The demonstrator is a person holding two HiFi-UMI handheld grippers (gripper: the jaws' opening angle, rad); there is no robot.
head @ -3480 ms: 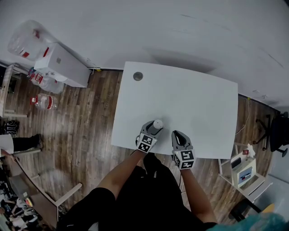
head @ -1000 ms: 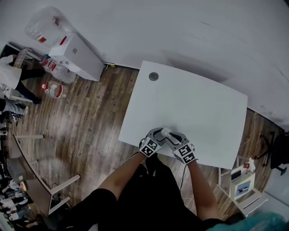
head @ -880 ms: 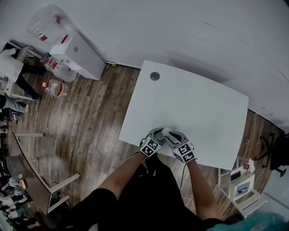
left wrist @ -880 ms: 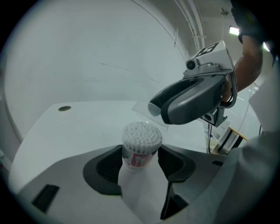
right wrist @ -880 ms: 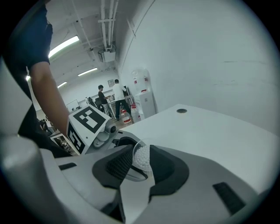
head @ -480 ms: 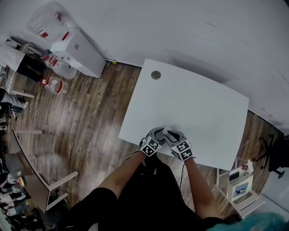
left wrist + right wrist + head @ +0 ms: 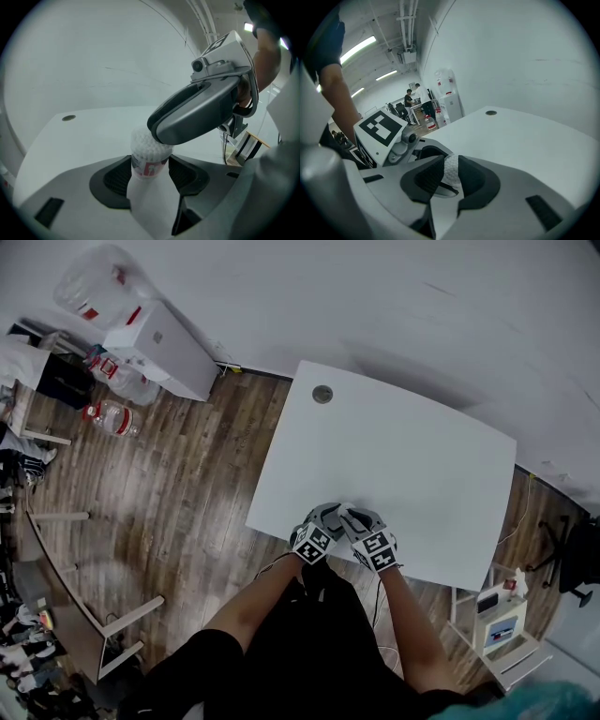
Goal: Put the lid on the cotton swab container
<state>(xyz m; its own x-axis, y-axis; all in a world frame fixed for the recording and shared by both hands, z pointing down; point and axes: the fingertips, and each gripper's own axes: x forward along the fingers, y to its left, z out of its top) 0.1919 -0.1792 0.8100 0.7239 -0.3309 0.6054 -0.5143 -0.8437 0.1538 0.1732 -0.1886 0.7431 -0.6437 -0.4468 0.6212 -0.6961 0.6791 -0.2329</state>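
A: Left gripper view: where does the cotton swab container (image 7: 149,164) lie relative to the jaws?

B: Directly between them. The left gripper (image 7: 150,174) is clamped on the container's lower body, one pad touching each side. The long axis stands upright, and the swab-filled top rises clear above the pads.

A: And the right gripper (image 7: 451,169)?

B: It reaches in from the right and from above, so that its tips sit at the container's top. In the right gripper view the white dimpled swab heads fill the gap between the pads. These jaws have just been closing, and both pads appear to touch the top.

A: Which hand is nearer?

B: Neither, in effect. In the head view both grippers meet at one spot near the front edge of the table (image 7: 403,446), with the container between their tips.

A: Is the lid seen?

B: Not as a separate piece. Whether a clear lid already covers the swab heads inside the right jaws cannot be told. As a judgement, the coming move turns on the vertical axis: a lid must go straight down onto the top while the left jaws brace the body.

A: Counts?

B: One container, two grippers, one table, one round grey insert (image 7: 322,394) at the table's far corner.
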